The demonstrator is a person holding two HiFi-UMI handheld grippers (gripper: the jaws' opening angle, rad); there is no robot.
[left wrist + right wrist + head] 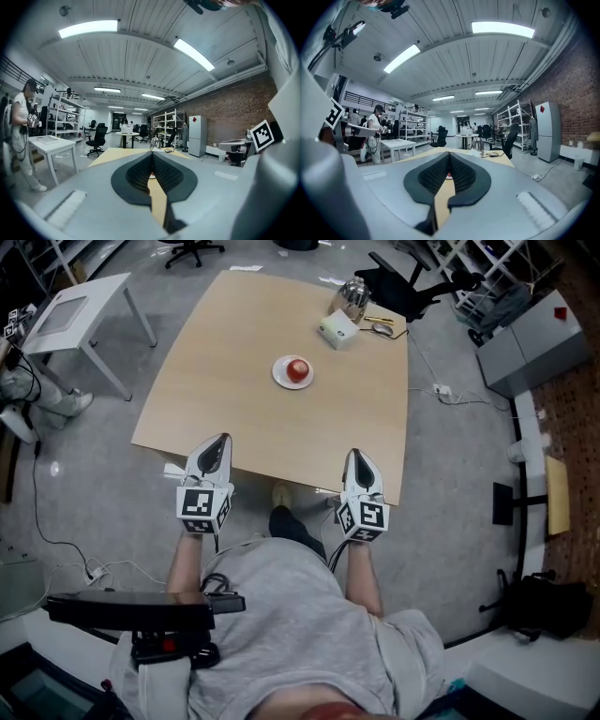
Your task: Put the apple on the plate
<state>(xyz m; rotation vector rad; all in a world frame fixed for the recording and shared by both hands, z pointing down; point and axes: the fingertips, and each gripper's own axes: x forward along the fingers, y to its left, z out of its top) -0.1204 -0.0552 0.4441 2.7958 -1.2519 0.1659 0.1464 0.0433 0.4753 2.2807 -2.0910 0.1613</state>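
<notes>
A red apple sits on a small white plate in the middle of the light wooden table. Both grippers hover over the table's near edge, well short of the plate and pointing toward it. My left gripper is at the left and my right gripper at the right. In the left gripper view the dark pads meet at the tips with nothing between them. The right gripper view shows the same: pads closed and empty. A red sliver of the apple shows low in the gap behind them.
At the table's far right corner stand a white box, a metal kettle and some small items. A small white side table is at the left, and office chairs are behind. Cables lie on the floor. A person stands at the left.
</notes>
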